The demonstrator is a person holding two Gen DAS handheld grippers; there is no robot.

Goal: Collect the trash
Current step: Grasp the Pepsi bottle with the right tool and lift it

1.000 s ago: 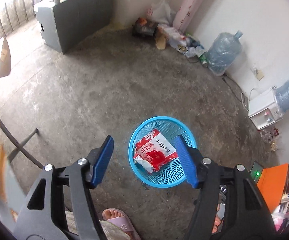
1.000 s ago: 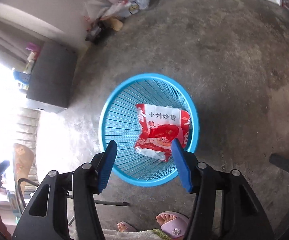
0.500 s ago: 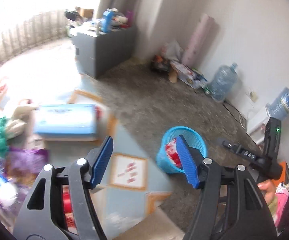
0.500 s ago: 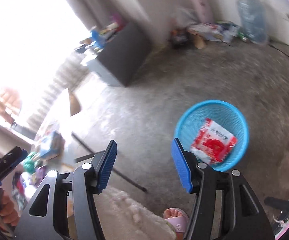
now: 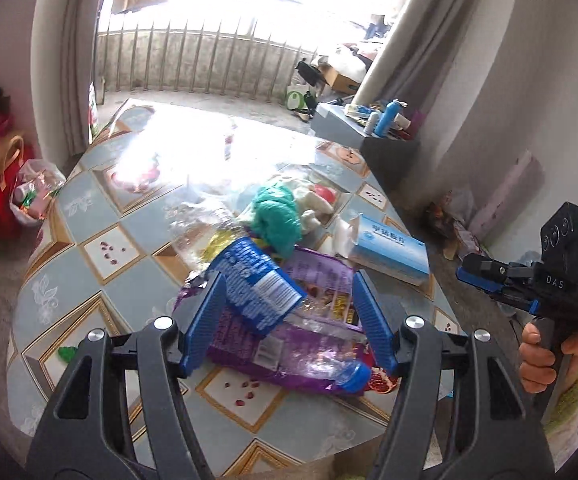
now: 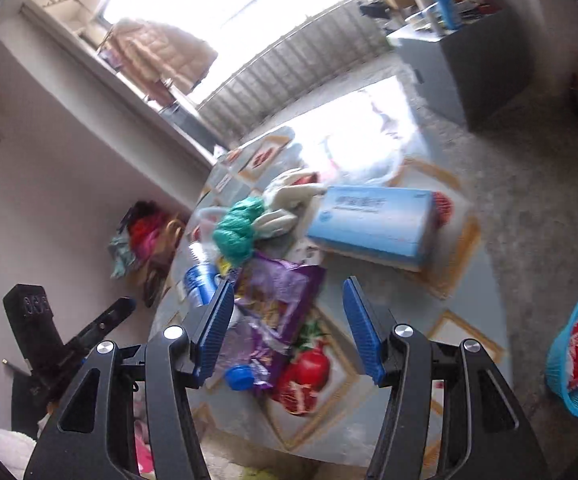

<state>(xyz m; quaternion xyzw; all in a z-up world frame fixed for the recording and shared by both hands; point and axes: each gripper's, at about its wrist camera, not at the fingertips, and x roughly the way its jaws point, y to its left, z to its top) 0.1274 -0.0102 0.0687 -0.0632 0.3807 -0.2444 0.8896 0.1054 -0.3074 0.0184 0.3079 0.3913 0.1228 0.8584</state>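
Between the open left gripper [image 5: 289, 320], plastic bottle [image 5: 273, 300], purple wrapper [image 5: 313, 280] beneath

Glossy patterned tablecloth [image 5: 89, 216] reflecting window glare. Crinkled shiny purple foil wrapper [image 5: 313, 276]. Clear plastic bottle [image 5: 329, 368], blue cap. Smooth cardboard box [image 5: 389, 248]. Rough matt concrete floor [image 6: 549, 184]. Blue plastic mesh basket [image 6: 561, 380].

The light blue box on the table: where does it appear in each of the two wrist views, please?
Left wrist view: the light blue box lies right of centre, near the table's right edge, beyond the right fingertip.
Right wrist view: the same box lies above centre, right of the middle.
Shared landmark: the green bundle lies left of the box in both.
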